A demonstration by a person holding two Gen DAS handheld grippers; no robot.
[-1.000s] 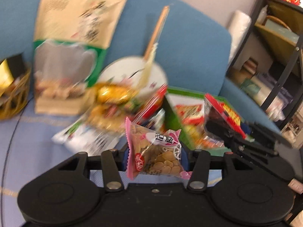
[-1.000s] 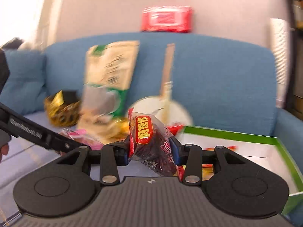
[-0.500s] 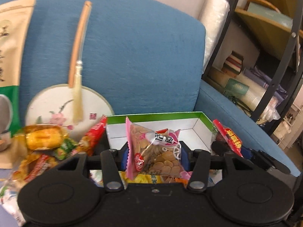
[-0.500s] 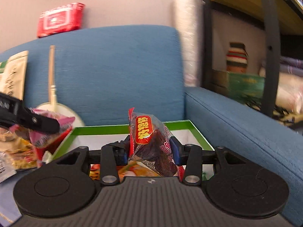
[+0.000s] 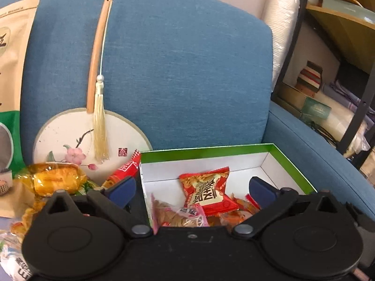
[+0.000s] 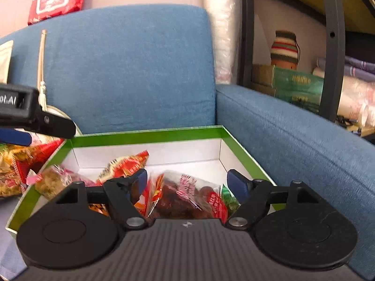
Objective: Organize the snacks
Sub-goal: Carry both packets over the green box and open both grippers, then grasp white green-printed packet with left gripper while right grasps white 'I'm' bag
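A green-rimmed white box (image 5: 206,150) sits on the blue sofa seat and holds several snack packets; it also shows in the right wrist view (image 6: 145,136). My left gripper (image 5: 191,188) is open over the box's near left side. The pink peanut packet (image 5: 180,215) lies in the box below it, beside a red packet (image 5: 207,190). My right gripper (image 6: 188,182) is open over the box. The dark red jujube packet (image 6: 185,197) lies in the box under it. The left gripper's finger (image 6: 46,123) shows at the left of the right wrist view.
A pile of loose snacks (image 5: 56,180) lies left of the box. A round fan with a tassel (image 5: 93,138) and a tall beige bag (image 5: 11,70) lean on the sofa back. The sofa armrest (image 6: 304,140) and a shelf (image 6: 328,46) are at the right.
Both grippers have opened over the box. The pink peanut packet and the dark red packet have dropped from the jaws into the box.
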